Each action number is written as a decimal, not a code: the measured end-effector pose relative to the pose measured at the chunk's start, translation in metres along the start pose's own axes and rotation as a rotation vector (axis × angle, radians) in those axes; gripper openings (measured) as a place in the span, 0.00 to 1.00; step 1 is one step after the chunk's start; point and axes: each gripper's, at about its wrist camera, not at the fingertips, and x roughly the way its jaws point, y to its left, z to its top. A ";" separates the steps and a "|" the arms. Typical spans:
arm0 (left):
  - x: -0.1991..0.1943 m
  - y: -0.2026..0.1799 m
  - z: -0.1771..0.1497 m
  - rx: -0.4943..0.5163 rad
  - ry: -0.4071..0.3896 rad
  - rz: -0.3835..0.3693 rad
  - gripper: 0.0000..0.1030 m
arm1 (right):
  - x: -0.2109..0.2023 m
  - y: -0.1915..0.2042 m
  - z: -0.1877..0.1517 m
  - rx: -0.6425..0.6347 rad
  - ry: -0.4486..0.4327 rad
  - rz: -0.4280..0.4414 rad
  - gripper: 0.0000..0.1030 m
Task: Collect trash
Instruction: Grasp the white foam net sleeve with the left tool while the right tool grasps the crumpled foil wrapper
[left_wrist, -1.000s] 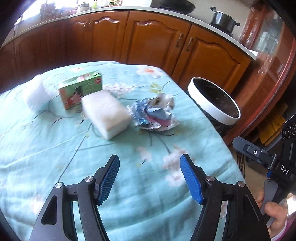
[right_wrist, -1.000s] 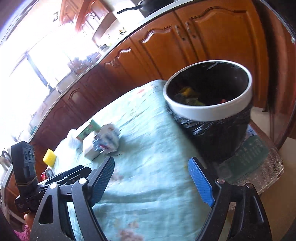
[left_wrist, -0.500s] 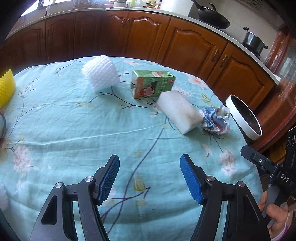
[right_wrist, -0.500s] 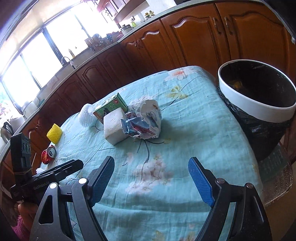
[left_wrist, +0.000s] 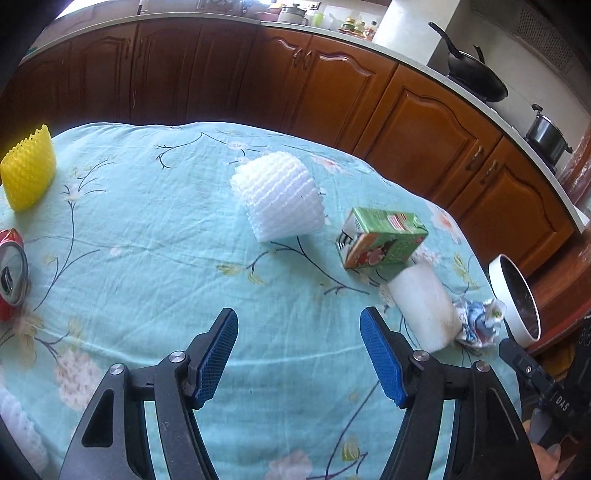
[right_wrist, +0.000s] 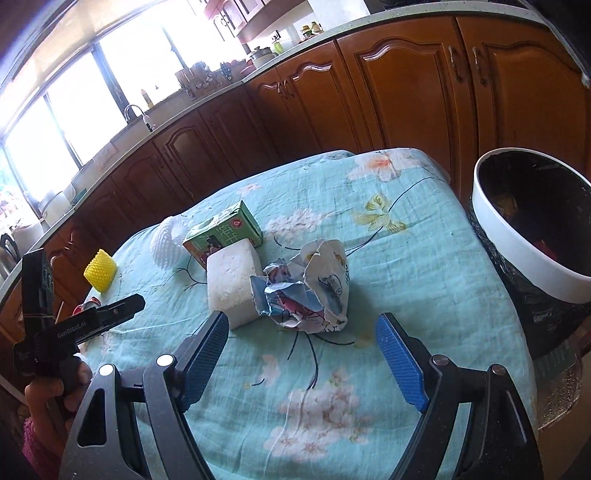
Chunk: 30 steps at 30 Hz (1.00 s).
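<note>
Trash lies on a table with a teal floral cloth (left_wrist: 147, 266). A white foam net (left_wrist: 280, 199) lies ahead of my open, empty left gripper (left_wrist: 299, 328). A green carton (left_wrist: 384, 243), a white foam block (left_wrist: 424, 306) and a crumpled wrapper (left_wrist: 478, 323) lie to its right. My right gripper (right_wrist: 301, 332) is open and empty, just short of the crumpled wrapper (right_wrist: 310, 288), with the foam block (right_wrist: 232, 280) and carton (right_wrist: 225, 232) behind. The white-rimmed bin with a black liner (right_wrist: 532, 236) stands beside the table at the right.
A yellow foam net (left_wrist: 29, 173) and a crushed red can (left_wrist: 11, 273) sit at the table's left edge. Another white foam piece (left_wrist: 18, 428) lies near left. Wooden cabinets (left_wrist: 332, 92) run behind the table. The left gripper's body (right_wrist: 74, 328) shows in the right wrist view.
My left gripper has swung left, from the wrapper and bin toward the white foam net. My right gripper has turned from the bin to face the crumpled wrapper. Both stay open.
</note>
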 end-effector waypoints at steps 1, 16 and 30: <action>0.003 0.003 0.007 -0.016 -0.003 -0.002 0.68 | 0.002 0.000 0.001 0.000 0.000 -0.001 0.81; 0.077 0.011 0.068 -0.053 -0.015 0.049 0.47 | 0.032 -0.005 0.010 0.000 0.033 -0.035 0.67; 0.000 0.004 0.010 0.048 -0.066 -0.025 0.14 | 0.005 -0.010 0.005 0.029 -0.015 0.005 0.16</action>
